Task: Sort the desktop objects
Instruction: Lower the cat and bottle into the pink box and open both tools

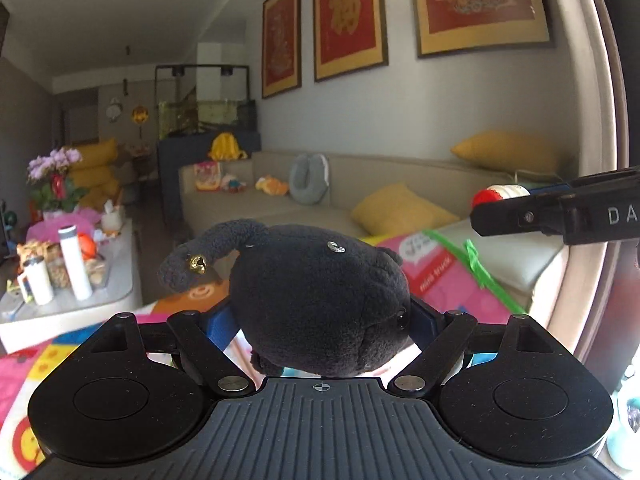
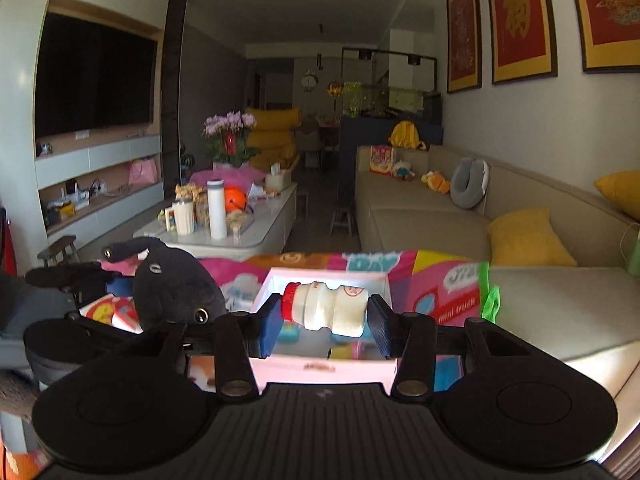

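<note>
From your left wrist camera, your left tongs (image 1: 320,320) are clamped on a black plush toy (image 1: 320,304), whose round body fills the gap between the blue pads (image 1: 218,320). The toy's limb with a small gold bell (image 1: 197,264) sticks out up and to the left. Below the toy lies a colourful play mat (image 1: 440,280). At the right edge your other tool reaches in from the side, carrying a small bottle with a red cap (image 1: 486,196).

From your right wrist camera, your right tongs (image 2: 324,320) are closed on a small milk drink bottle (image 2: 326,310), held sideways with its red cap against the left pad and its base against the right one. The bottle hangs above an open pink box (image 2: 326,368) on the mat. To the left, the plush toy (image 2: 176,288) sits in your left tongs, well apart from the bottle.
</note>
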`<move>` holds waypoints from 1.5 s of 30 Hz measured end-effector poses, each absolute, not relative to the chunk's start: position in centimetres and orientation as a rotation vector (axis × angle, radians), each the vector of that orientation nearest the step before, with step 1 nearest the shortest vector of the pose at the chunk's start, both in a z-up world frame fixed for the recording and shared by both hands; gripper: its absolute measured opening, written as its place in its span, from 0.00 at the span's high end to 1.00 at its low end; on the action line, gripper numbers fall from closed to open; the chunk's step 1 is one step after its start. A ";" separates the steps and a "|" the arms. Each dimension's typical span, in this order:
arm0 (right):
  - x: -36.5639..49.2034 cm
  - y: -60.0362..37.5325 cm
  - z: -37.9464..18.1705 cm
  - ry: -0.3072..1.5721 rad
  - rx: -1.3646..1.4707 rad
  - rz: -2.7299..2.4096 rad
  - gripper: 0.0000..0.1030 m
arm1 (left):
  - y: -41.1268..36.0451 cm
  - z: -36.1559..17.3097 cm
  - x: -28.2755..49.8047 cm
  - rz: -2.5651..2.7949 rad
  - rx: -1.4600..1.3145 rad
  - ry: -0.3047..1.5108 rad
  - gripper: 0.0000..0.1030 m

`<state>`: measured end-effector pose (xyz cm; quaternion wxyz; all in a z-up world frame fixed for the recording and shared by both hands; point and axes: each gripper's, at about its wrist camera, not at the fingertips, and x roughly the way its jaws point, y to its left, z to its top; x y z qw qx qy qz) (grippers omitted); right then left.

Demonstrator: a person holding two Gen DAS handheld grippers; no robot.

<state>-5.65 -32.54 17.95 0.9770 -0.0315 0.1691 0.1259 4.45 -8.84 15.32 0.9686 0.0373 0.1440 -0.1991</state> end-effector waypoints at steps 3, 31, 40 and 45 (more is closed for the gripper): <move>-1.1 -32.3 20.0 0.338 -0.042 0.224 0.56 | -9.7 15.3 9.2 -0.434 0.039 0.334 0.06; 18.6 -20.0 7.9 0.822 -0.046 0.263 0.66 | 6.3 1.8 2.4 -0.193 -0.186 0.580 0.00; 15.2 -23.1 6.3 0.879 -0.267 0.174 0.61 | 6.7 1.7 2.0 -0.232 -0.223 0.550 0.00; 14.0 -25.3 8.1 0.826 -0.304 0.045 0.55 | 6.6 1.7 2.0 -0.220 -0.221 0.554 0.00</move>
